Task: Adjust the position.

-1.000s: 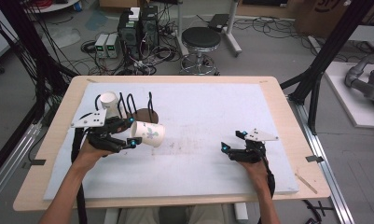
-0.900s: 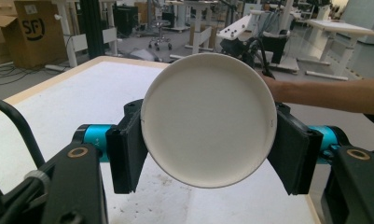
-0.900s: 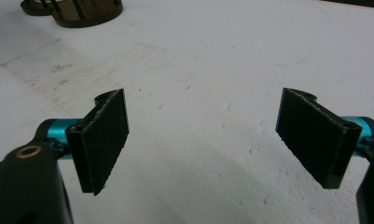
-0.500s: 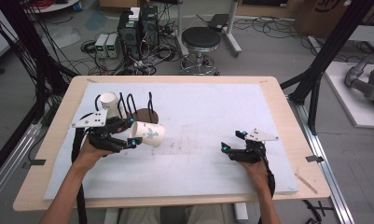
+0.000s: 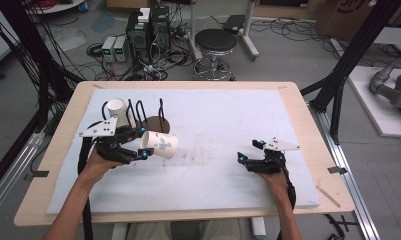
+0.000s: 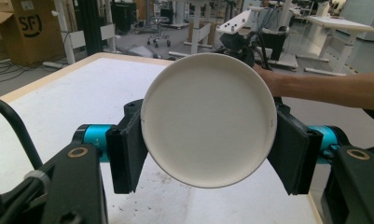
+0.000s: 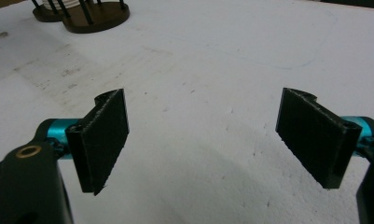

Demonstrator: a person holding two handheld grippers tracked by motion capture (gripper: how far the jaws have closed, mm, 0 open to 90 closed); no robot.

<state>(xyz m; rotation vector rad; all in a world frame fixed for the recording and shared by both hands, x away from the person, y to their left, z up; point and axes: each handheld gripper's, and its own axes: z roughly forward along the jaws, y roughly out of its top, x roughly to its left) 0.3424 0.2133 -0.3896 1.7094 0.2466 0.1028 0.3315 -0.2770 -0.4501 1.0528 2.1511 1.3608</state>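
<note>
Sideways between the fingers of the left gripper (image 5: 140, 151), a white paper cup with a pale green leaf print (image 5: 159, 145) is clamped, one pad (image 6: 127, 156) on each side of its wall, its round white base (image 6: 208, 126) facing that gripper's camera. It hangs above the white-covered table (image 5: 223, 125), just beside a dark wire cup rack (image 5: 147, 116). Well apart, the right gripper (image 5: 244, 156) rests with fingers (image 7: 103, 140) spread wide, holding nothing.

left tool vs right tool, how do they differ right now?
Left tool is shut on a paper cup, held on its side above the mat; right tool is open and holds nothing. Left sits by the rack, right out on bare mat. Both have black jaws and teal fittings.
</note>
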